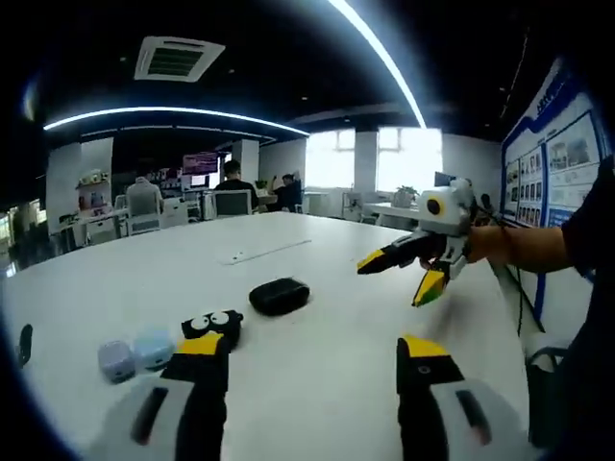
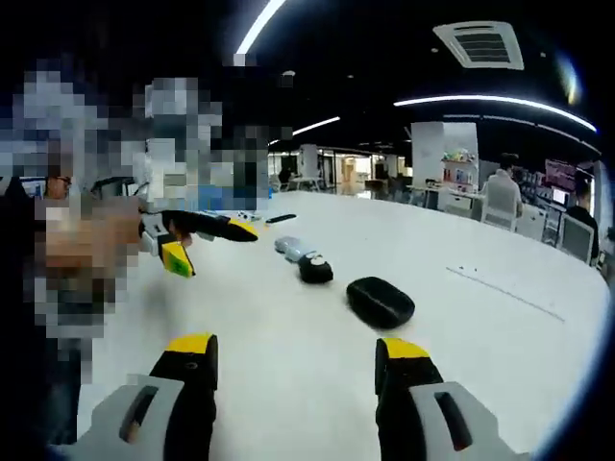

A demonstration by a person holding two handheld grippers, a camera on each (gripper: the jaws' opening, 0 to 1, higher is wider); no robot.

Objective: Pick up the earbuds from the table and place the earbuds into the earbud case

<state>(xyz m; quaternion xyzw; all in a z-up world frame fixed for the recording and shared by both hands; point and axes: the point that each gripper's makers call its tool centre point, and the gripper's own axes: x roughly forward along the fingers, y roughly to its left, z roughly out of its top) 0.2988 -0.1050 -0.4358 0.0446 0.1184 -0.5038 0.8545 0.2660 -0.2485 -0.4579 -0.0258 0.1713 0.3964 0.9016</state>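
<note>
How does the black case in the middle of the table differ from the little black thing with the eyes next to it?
The black case is plain, smooth and oval, lying flat; the black thing with eyes carries two white cartoon eyes. The case looks wider and lower, the eyed one more compact. In the left gripper view the case lies in the open, while the eyed one sits just behind the left tool's jaw. Both are dark and rest on the white table.

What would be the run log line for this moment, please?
left gripper: open, empty | right gripper: open, empty | black case: closed, on white table | small cases: untouched
</note>
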